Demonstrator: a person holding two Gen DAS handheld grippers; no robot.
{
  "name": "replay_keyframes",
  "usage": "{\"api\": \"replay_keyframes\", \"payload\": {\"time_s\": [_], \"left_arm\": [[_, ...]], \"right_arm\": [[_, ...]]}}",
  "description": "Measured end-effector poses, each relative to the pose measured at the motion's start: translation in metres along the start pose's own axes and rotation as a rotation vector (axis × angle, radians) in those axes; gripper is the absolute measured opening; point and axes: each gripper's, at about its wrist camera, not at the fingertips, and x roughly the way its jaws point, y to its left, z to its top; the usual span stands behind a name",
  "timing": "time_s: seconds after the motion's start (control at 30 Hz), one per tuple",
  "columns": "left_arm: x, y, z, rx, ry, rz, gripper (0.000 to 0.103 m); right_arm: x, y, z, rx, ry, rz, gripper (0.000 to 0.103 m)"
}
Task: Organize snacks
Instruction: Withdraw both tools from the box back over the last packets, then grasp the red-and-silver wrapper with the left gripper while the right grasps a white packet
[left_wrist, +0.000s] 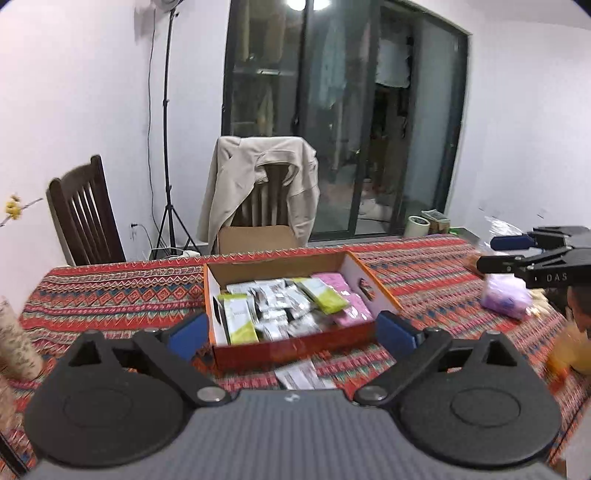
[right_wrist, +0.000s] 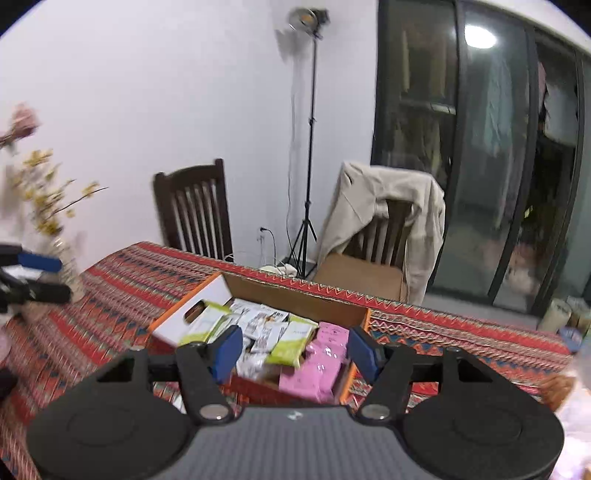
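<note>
**Snack box on a patterned table, two empty grippers nearby**

While both grippers hang above the table, a shallow orange cardboard box with white inner walls (left_wrist: 364, 271) sits near the middle of the red zigzag-patterned tablecloth (left_wrist: 110, 295). It is filled with snack packets: pink packets (left_wrist: 347, 299) along its right side, lime-green and white packets (left_wrist: 242, 321) at the left and another toward the middle, and small silver and white sachets (left_wrist: 280, 306) between them. A white printed packet (left_wrist: 303, 374) lies on the cloth just in front of the box, outside it.

The left gripper (left_wrist: 291, 332) hovers at the near edge of the box, its blue-padded fingers spread wide and holding nothing; the box front shows between them. The right gripper (right_wrist: 293, 349) hovers over the box's near right corner, fingers likewise parted and empty, with pink and green packets seen in the gap. From the left view, it appears side-on at the right edge of the table, above a blurred lilac plastic-wrapped packet (left_wrist: 506, 297) lying on the cloth, well apart from the box.

Beyond the table stand a dark wooden slat-back chair (left_wrist: 83, 214), a second chair draped with a beige jacket (left_wrist: 258, 181), a black light stand on a tripod (left_wrist: 166, 147) and a dark-framed glass sliding door (left_wrist: 343, 118). A vase of yellow flowers (right_wrist: 51, 206) stands at the table's left end.
</note>
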Motion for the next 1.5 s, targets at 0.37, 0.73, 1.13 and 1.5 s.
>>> {"api": "replay_keyframes", "payload": {"time_s": [0.37, 0.73, 1.13, 1.5], "left_arm": [[-0.106, -0.047, -0.124, -0.035, -0.044, 0.022, 0.102], [-0.137, -0.067, -0.216, -0.216, -0.076, 0.096, 0.103], [-0.053, -0.082, -0.206, -0.124, 0.053, 0.059, 0.103], [0.114, -0.104, -0.172, -0.012, 0.136, 0.055, 0.103]], "right_arm": [[-0.142, 0.036, -0.105, -0.123, -0.079, 0.001, 0.079], [-0.181, 0.075, -0.236, -0.029, -0.039, 0.060, 0.086], [-0.168, 0.062, -0.262, 0.112, -0.041, 0.035, 0.086], [-0.109, 0.039, -0.264, 0.165, 0.045, 0.000, 0.086]]}}
